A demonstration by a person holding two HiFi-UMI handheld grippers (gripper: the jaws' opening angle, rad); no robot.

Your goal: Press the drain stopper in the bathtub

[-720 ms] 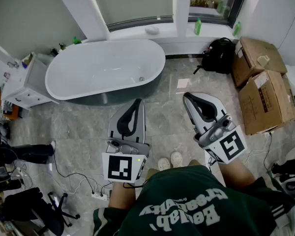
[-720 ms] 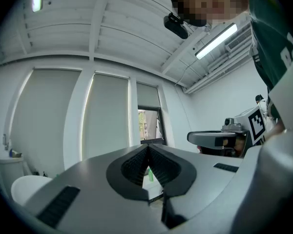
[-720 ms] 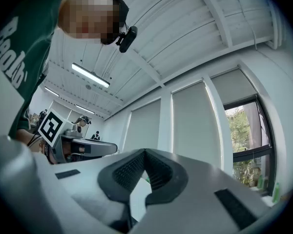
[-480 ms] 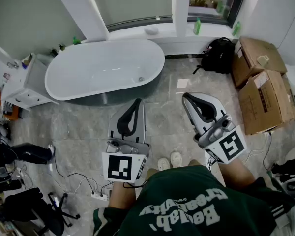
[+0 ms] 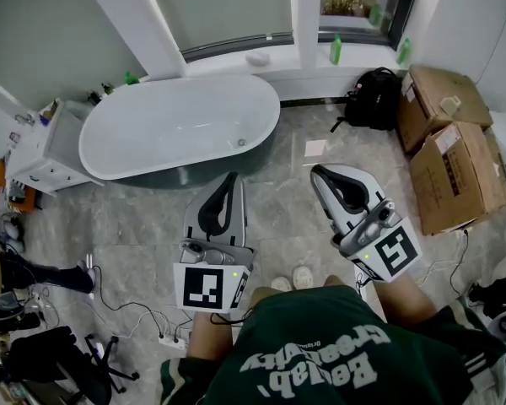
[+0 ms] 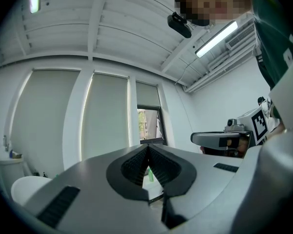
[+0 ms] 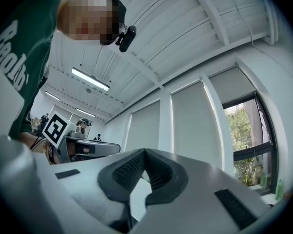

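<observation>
The white oval bathtub [image 5: 160,129] stands under the window, ahead of me and to the left. Its small round drain stopper [image 5: 242,142] shows on the tub floor near the right end. My left gripper [image 5: 230,176] is held level above the floor tiles, short of the tub, with its jaws shut and nothing between them. My right gripper [image 5: 315,170] is beside it, tilted slightly upward, also shut and empty. In the left gripper view the left gripper [image 6: 148,146] points at the window wall; in the right gripper view the right gripper [image 7: 145,151] points at the blinds.
A black backpack [image 5: 375,96] and cardboard boxes [image 5: 451,154] sit at the right wall. A white cabinet [image 5: 42,154] stands left of the tub. Green bottles [image 5: 338,47] are on the sill. Cables and a power strip [image 5: 173,337] lie at lower left, near another person's leg [image 5: 46,274].
The tub and the room have slid slightly down and right in the head view. Both grippers keep their pose and stay shut. The leg at the left has shifted.
</observation>
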